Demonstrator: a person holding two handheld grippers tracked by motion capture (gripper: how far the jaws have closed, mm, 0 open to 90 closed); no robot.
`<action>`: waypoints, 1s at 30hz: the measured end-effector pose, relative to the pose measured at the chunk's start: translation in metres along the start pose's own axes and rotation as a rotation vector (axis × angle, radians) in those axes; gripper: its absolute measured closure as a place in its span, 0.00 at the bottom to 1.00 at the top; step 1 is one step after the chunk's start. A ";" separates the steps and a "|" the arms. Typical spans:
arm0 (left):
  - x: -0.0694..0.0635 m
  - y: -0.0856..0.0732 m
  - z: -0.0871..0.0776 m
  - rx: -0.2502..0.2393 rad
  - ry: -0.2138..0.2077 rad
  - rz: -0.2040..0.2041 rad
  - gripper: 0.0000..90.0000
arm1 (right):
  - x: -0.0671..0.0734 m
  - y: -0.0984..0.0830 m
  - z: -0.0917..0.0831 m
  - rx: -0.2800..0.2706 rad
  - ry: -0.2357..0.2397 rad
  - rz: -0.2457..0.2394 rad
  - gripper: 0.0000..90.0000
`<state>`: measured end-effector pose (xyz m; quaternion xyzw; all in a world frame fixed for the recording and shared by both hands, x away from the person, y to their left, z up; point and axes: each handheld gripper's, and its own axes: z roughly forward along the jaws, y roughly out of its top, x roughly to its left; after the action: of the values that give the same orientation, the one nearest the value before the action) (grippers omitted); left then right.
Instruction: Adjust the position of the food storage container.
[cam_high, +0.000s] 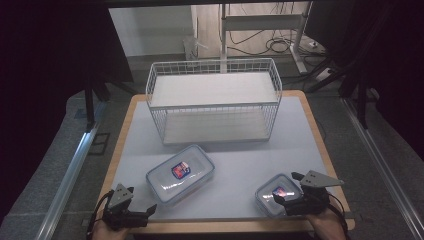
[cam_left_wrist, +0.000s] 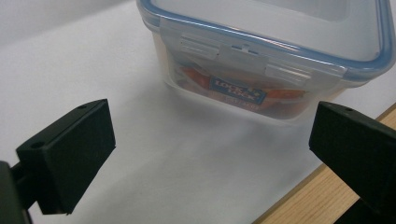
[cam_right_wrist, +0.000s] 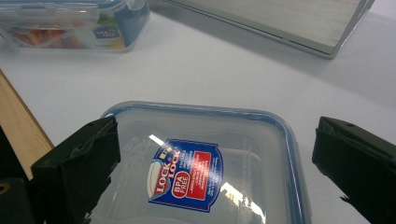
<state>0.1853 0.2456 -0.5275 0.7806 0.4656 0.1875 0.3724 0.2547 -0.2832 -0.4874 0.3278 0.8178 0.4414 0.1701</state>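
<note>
- Two clear lidded food boxes are set out on the white mat (cam_high: 300, 125), in front of a white wire basket (cam_high: 214, 100) that stands at the far middle of the table; the work in hand is judged to be moving the boxes toward it.
- The large container (cam_high: 180, 174) is seen left of centre, nearer than the basket and well apart from it. Its long axis is turned on a diagonal, running from near left to far right, and its lid (with a red and blue label) faces up.
- The small container (cam_high: 276, 193) lies at the near right, just inside the wooden table edge (cam_high: 320, 145). It looks close to square, so no clear long axis can be given; its label also faces up.
- The right gripper (cam_high: 291, 187) is held low over the near right part of the small container, and in the right gripper view (cam_right_wrist: 215, 163) its black jaws are spread wide on either side of the lid, pressing on nothing. This placing is judged to be a line-up for a grasp across the box.
- The left gripper (cam_high: 152, 208) is kept at the near left table edge, aimed at the large container (cam_left_wrist: 271, 60); its jaws are likewise wide apart and empty, the box lying just beyond them (a clip side faces them).
- Both boxes are flat on the mat, untouched.
</note>
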 end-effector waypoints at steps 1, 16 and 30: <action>0.000 0.000 0.000 0.000 0.000 0.000 0.01 | 0.000 0.000 0.000 0.000 0.000 0.000 0.01; 0.007 -0.001 -0.004 0.032 0.028 -0.073 0.15 | 0.000 0.001 0.001 0.007 -0.013 0.007 0.02; 0.010 0.006 0.000 0.048 -0.069 -0.155 0.83 | 0.000 0.003 0.000 -0.007 -0.037 0.021 0.02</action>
<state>0.1939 0.2523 -0.5241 0.7570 0.5157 0.1198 0.3829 0.2564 -0.2820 -0.4848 0.3439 0.8095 0.4397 0.1817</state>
